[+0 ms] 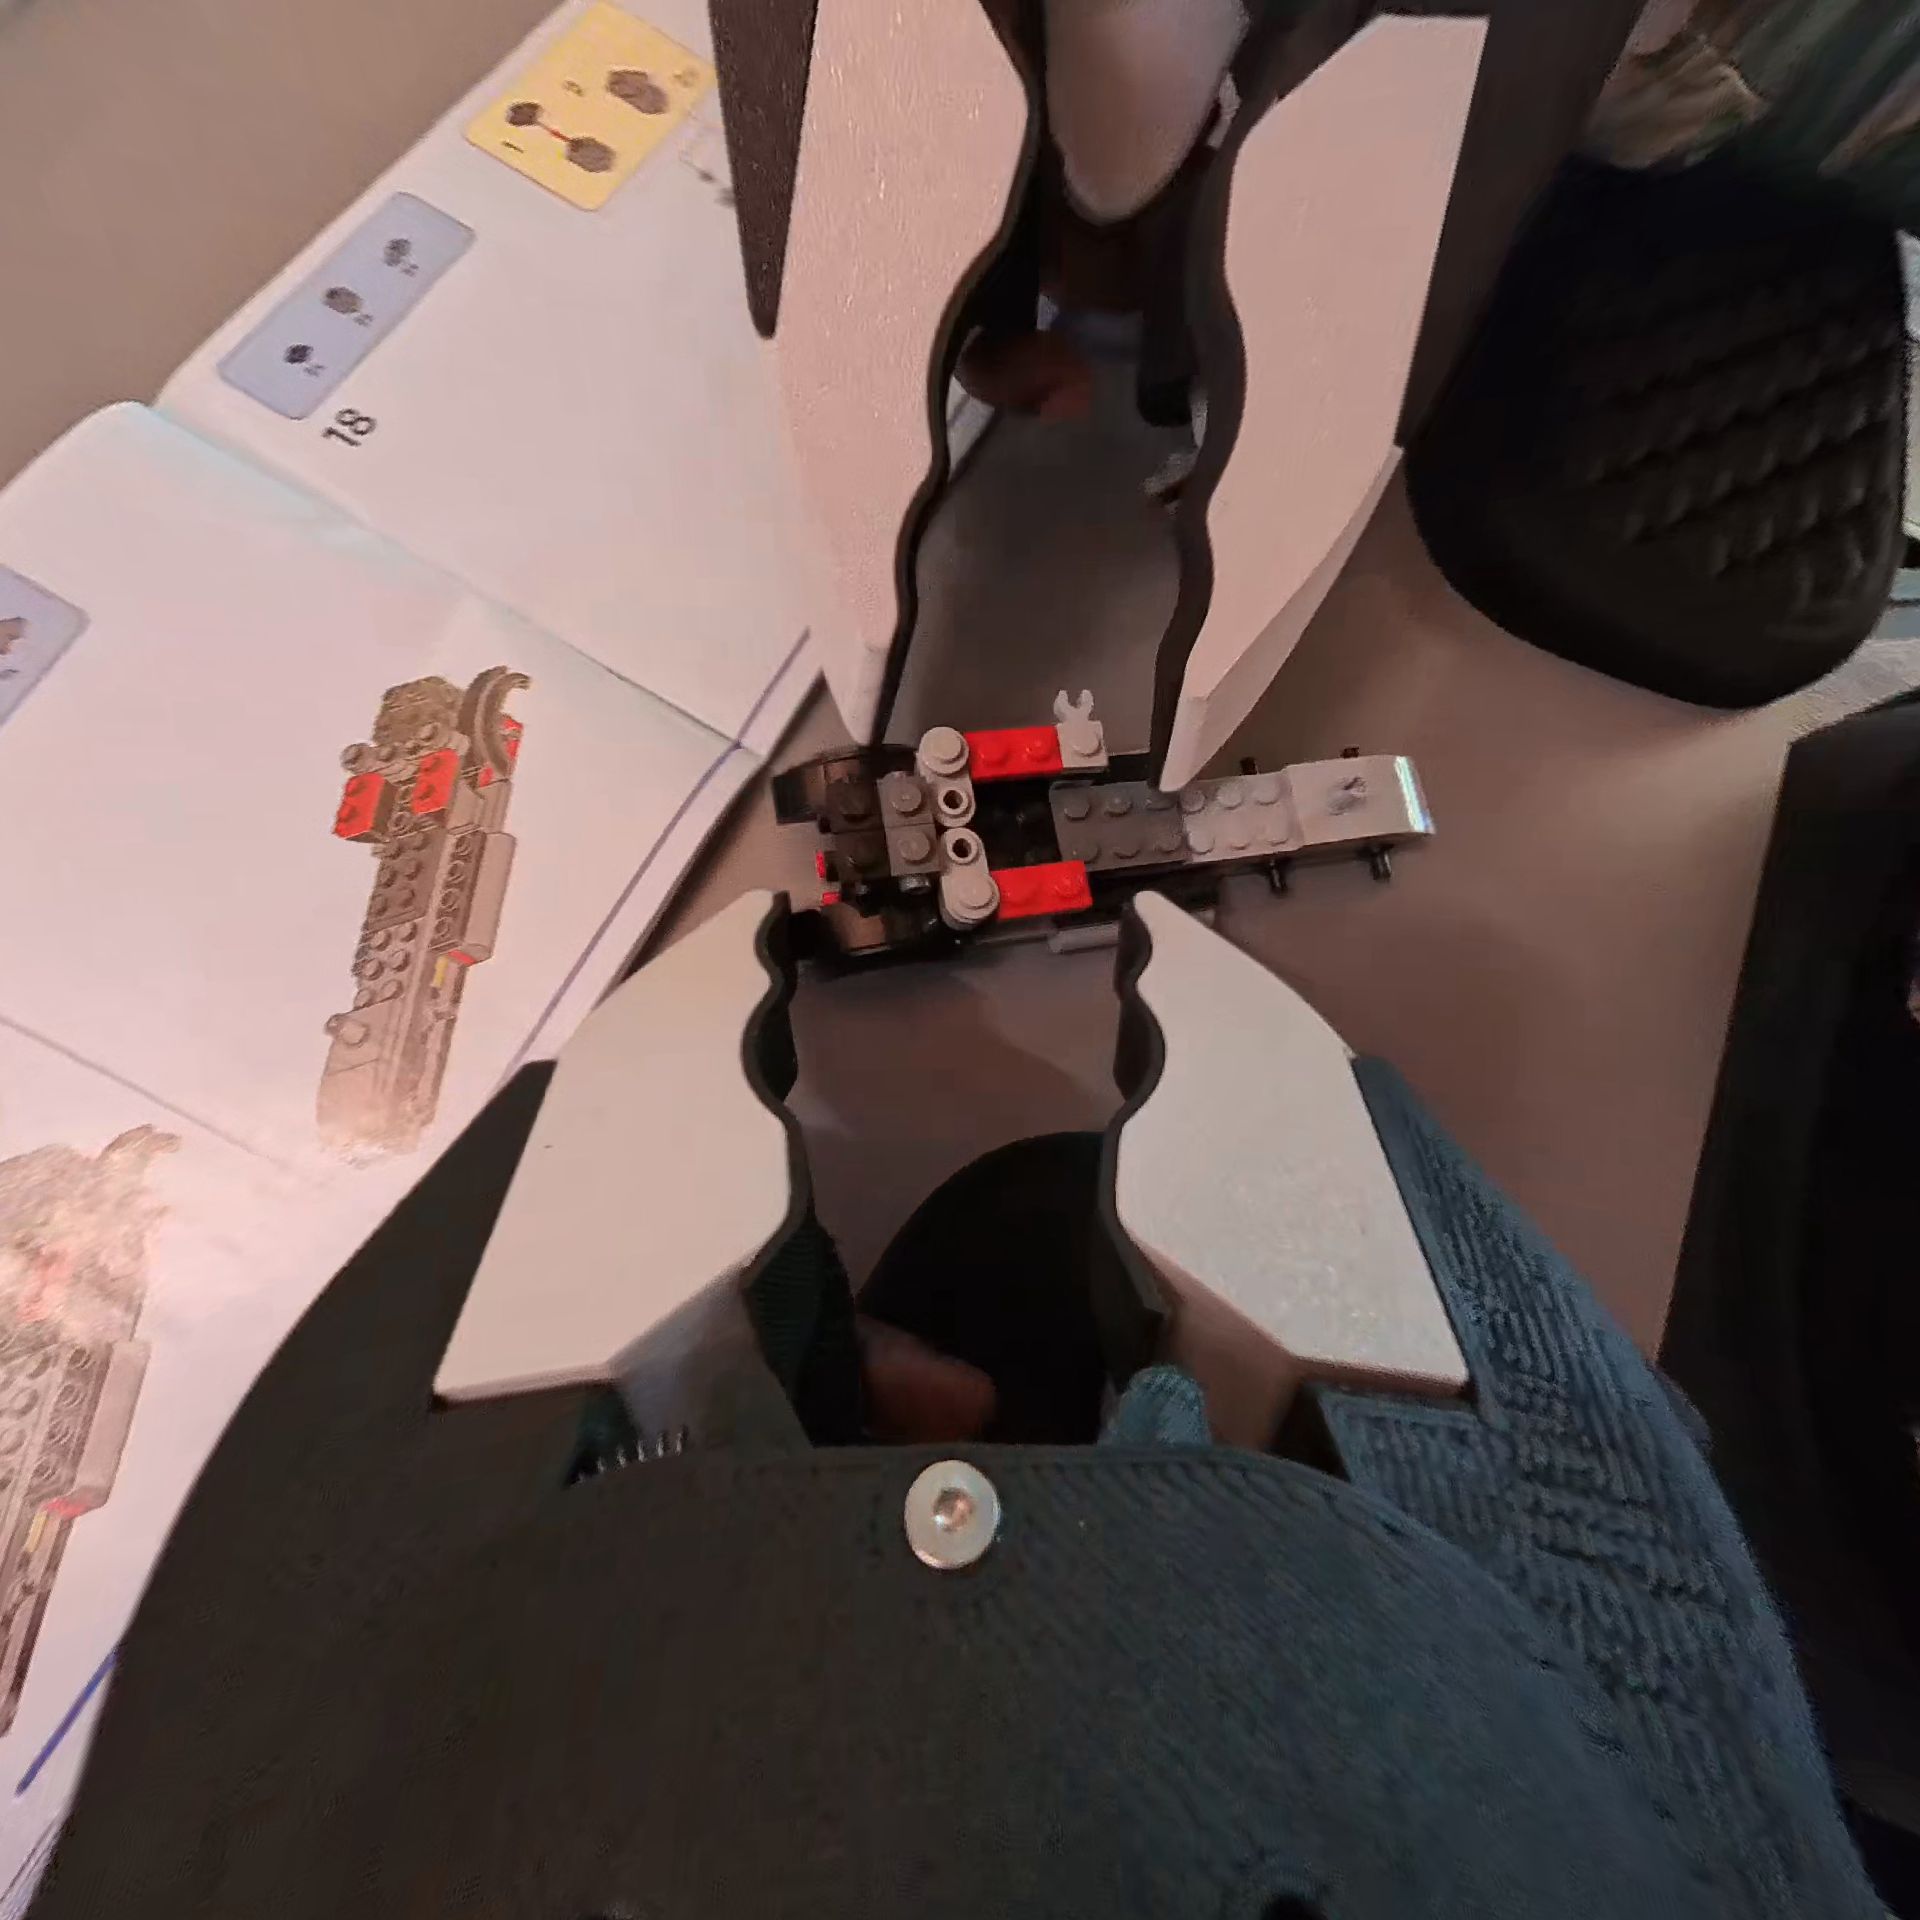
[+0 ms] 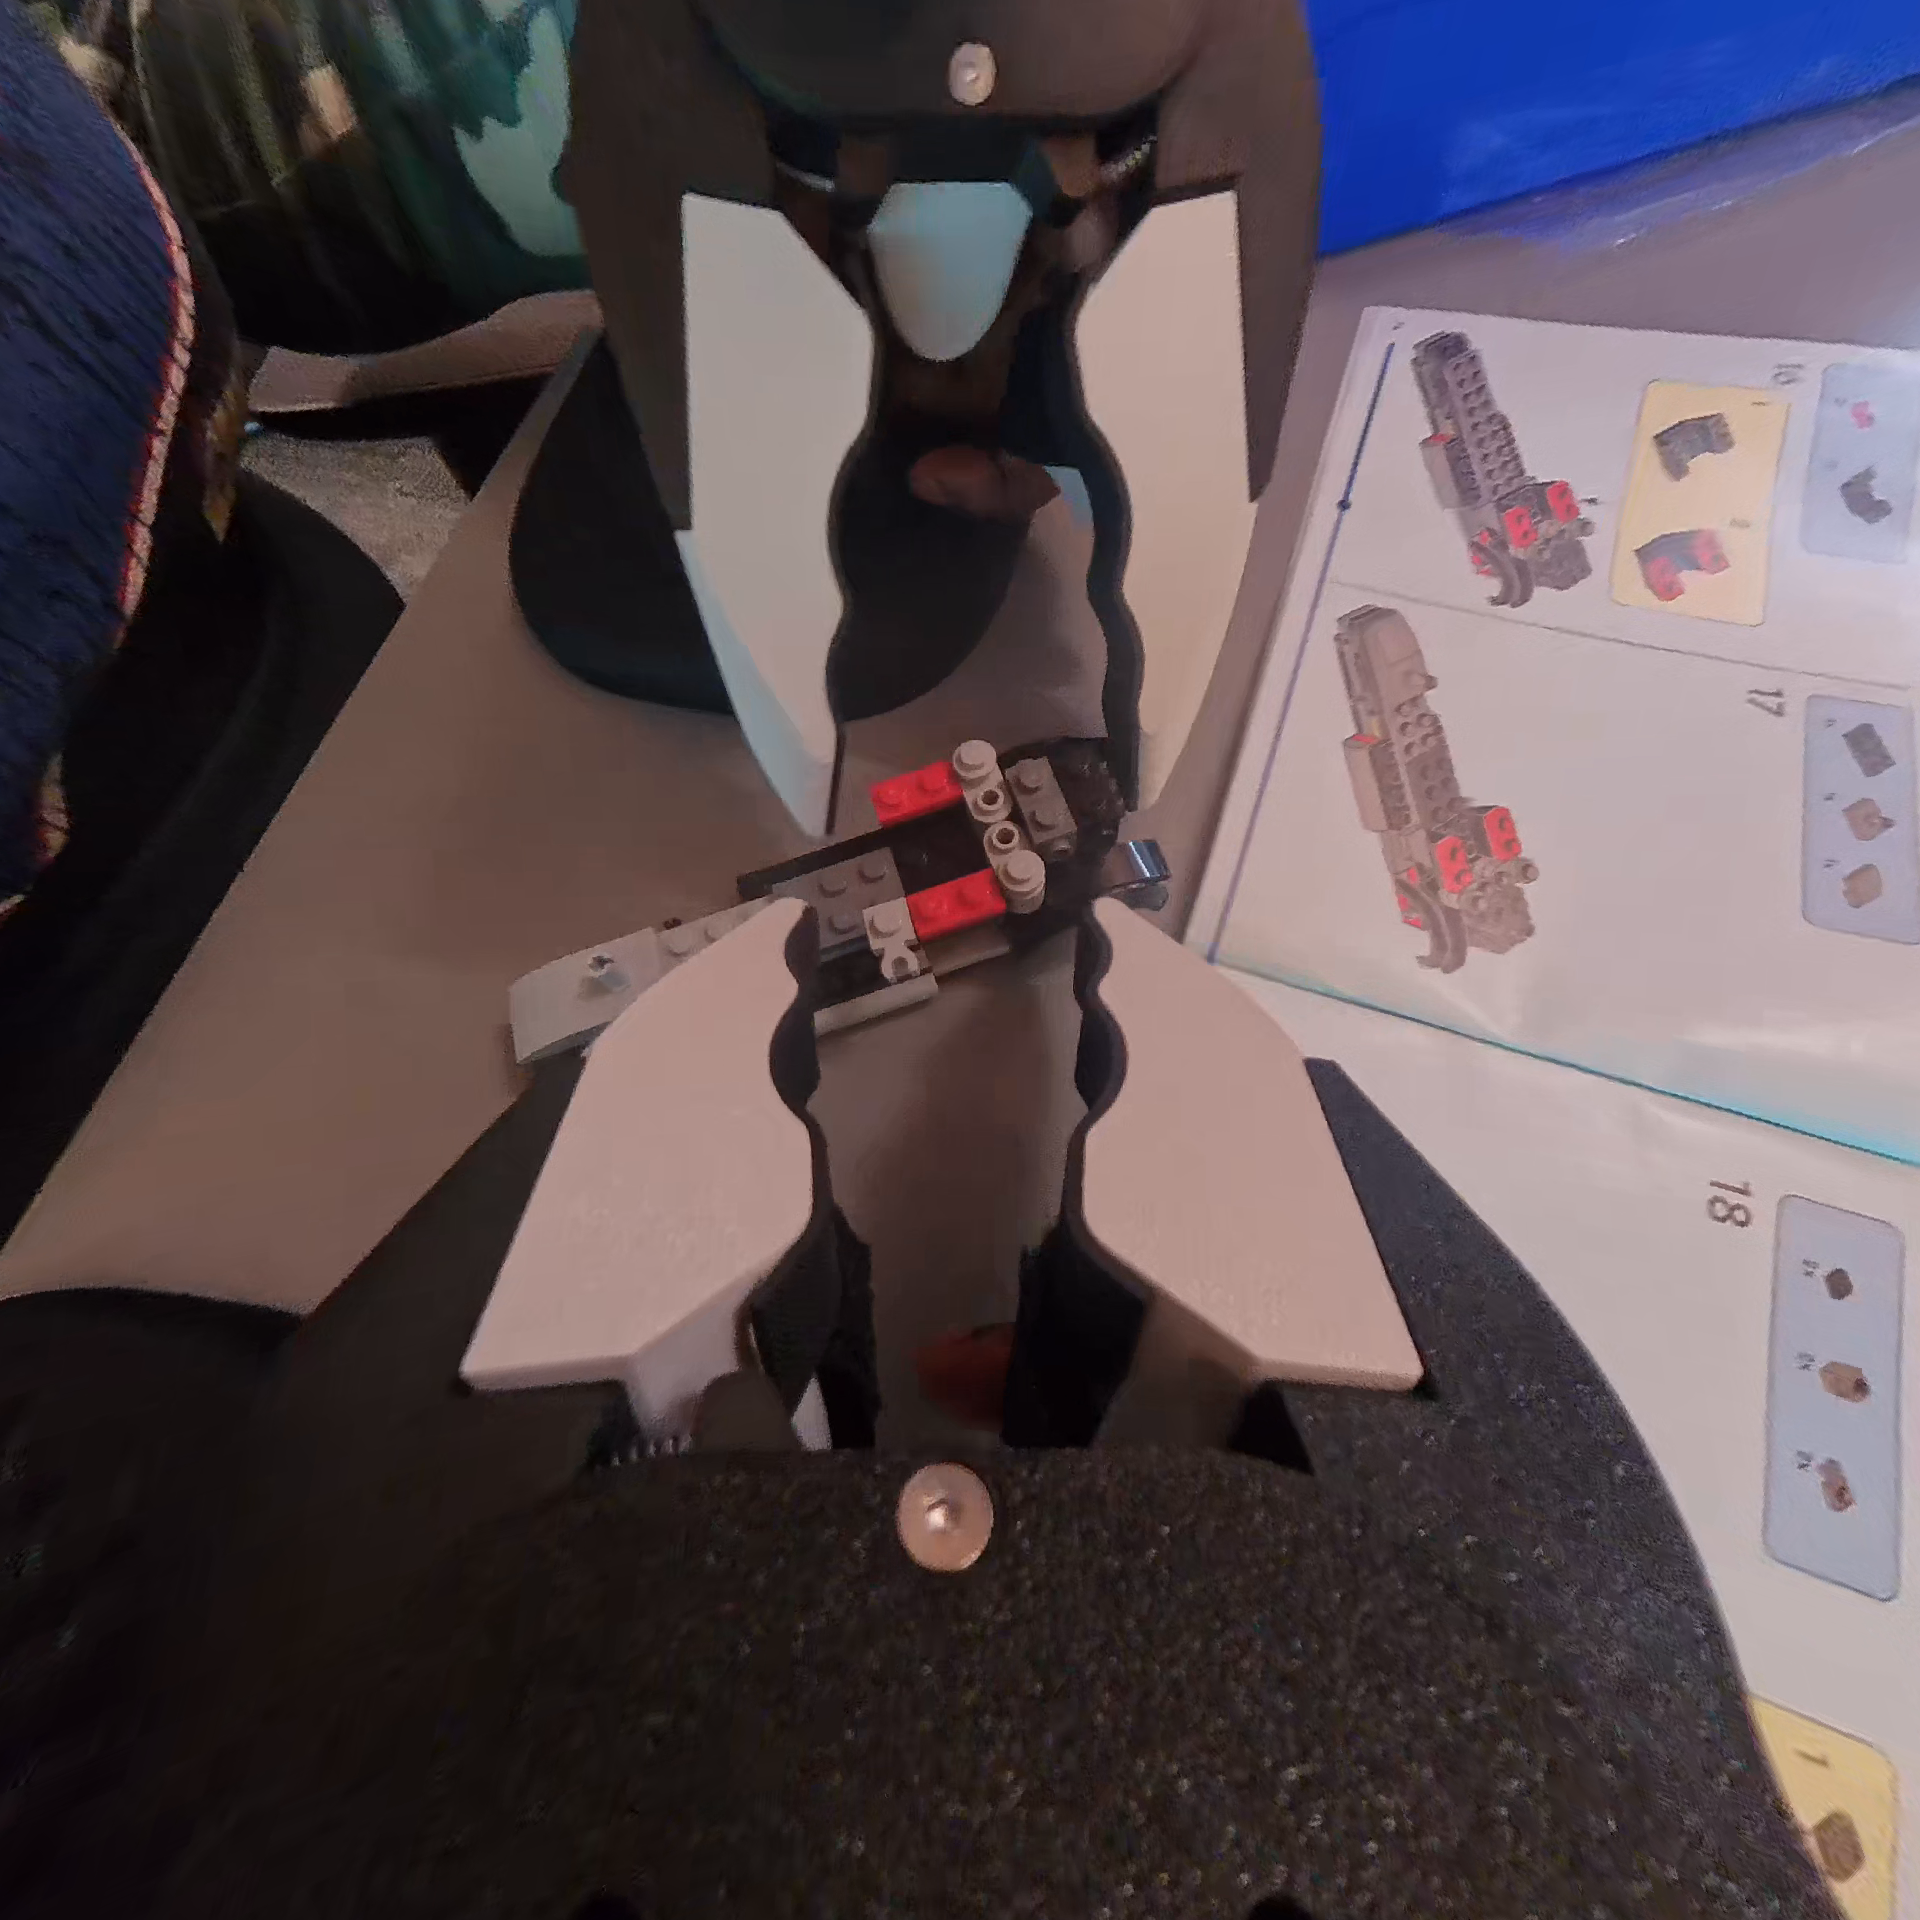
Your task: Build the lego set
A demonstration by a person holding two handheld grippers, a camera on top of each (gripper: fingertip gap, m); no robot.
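A partly built lego model [image 1: 1122, 821] lies flat on the grey table [image 1: 1507, 987]. It is a long grey and black body with two red plates [image 1: 1013, 750] and a light grey sloped end [image 1: 1351, 795]. My left gripper [image 1: 951, 914] is open, with its fingertips just short of the model's near side. My right gripper [image 1: 1029, 753] comes in from the opposite side, open, with its tips at the model's far edge. In the right wrist view the model [image 2: 852, 883] lies between my right gripper [image 2: 945, 920] and my left gripper [image 2: 982, 805]. Neither holds anything.
An open instruction booklet [image 1: 416, 727] lies on the table beside the model and also shows in the right wrist view [image 2: 1558, 831]. A black chair [image 1: 1662, 416] stands past the table edge. A blue sheet [image 2: 1558, 104] lies at the back. Both grippers' tips are close together, under 4 cm apart.
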